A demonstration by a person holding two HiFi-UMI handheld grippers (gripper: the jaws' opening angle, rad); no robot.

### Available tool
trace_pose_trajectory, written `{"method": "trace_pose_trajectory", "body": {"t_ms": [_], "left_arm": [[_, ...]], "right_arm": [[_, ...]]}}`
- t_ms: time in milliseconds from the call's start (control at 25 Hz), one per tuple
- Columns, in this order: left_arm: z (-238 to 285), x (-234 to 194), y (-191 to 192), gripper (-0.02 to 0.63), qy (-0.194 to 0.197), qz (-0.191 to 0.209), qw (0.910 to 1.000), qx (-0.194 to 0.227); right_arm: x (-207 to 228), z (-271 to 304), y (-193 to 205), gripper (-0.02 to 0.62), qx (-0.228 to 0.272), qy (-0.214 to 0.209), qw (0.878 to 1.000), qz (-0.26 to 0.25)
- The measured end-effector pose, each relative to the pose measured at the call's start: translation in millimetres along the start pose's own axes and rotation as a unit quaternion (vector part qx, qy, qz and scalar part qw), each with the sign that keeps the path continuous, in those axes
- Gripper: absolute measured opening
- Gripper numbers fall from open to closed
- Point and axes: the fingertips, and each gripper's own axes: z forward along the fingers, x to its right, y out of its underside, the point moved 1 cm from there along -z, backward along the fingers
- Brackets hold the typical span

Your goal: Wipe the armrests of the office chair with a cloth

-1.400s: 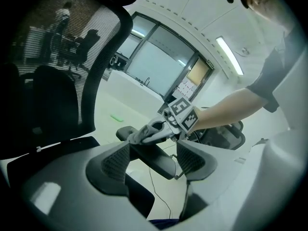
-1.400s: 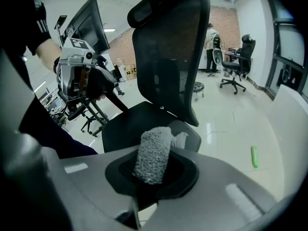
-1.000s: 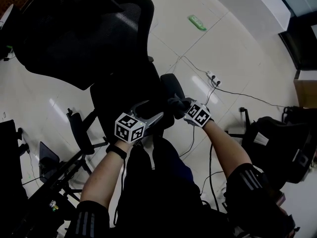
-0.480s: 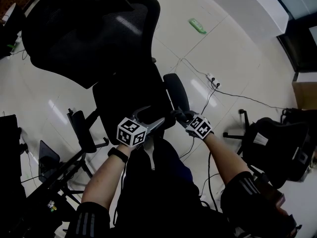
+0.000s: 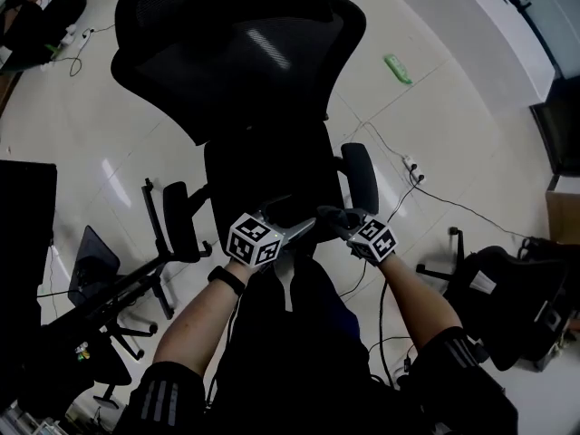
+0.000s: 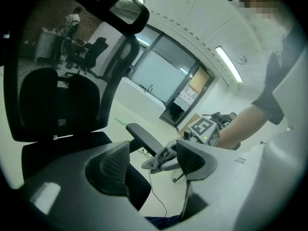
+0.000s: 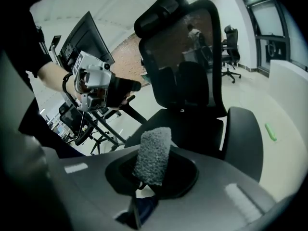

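Observation:
The black office chair (image 5: 263, 80) with a mesh back stands in front of me in the head view. Its right armrest (image 5: 361, 178) and left armrest (image 5: 174, 220) flank the seat. My right gripper (image 5: 333, 217) is shut on a grey cloth (image 7: 153, 155). It hangs just short of the right armrest's near end, over the seat's front corner, apart from the pad (image 7: 244, 138). My left gripper (image 5: 292, 225) is open and holds nothing. It sits close beside the right one, over the seat's front edge. Through its jaws I see the armrest (image 6: 144, 138) and the cloth (image 6: 159, 160).
A power strip (image 5: 412, 166) and its cable lie on the tiled floor right of the chair. A green object (image 5: 397, 68) lies farther back. Another black chair (image 5: 507, 288) stands at the right, and a dark stand with legs (image 5: 100, 279) at the left.
The chair now sits more centred in the head view and shows both armrests. The right gripper with the cloth has come off the right armrest's near end. Both grippers stay close together.

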Motion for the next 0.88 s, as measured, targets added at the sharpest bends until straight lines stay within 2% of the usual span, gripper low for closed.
{"method": "trace_pose_trajectory", "body": {"t_ms": [240, 440, 880], "left_arm": [[-57.1, -36.0, -0.3, 0.328, -0.039, -0.017, 0.9986, 0.033], [-105.5, -68.8, 1.6, 0.328, -0.076, -0.031, 0.9948, 0.06], [-225.7, -141.2, 17.4, 0.328, -0.164, -0.069, 0.9765, 0.122]], "right_arm": [[-25.4, 50.0, -75.7, 0.037, 0.007, -0.031, 0.998, -0.062], [-51.6, 93.7, -125.5, 0.037, -0.006, -0.058, 0.991, -0.122], [-126.7, 190.7, -217.1, 0.037, -0.022, -0.116, 0.971, -0.206]]}}
